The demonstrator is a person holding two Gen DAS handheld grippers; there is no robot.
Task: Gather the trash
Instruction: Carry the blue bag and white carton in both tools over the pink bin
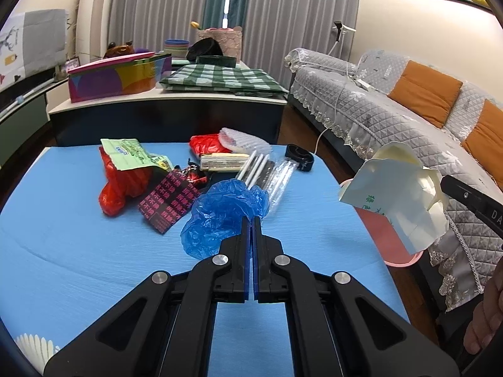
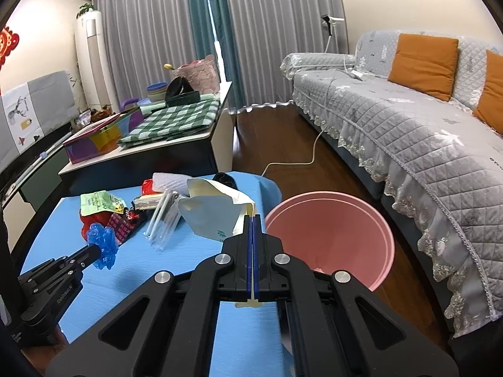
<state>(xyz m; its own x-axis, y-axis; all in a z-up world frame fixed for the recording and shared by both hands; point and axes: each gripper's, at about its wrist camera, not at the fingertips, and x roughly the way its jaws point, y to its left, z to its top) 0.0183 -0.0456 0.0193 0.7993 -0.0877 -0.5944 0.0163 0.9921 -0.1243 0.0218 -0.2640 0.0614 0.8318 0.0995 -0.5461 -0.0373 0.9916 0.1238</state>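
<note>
While left claw [image 1: 252, 220] pinches blue bag [image 1: 220, 216], black packet [image 1: 168, 202] bears pink characters.

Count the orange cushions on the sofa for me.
2, both against the sofa backrest: one orange cushion farther along, the other nearer and cut off by the frame edge. More may be out of view.
</note>
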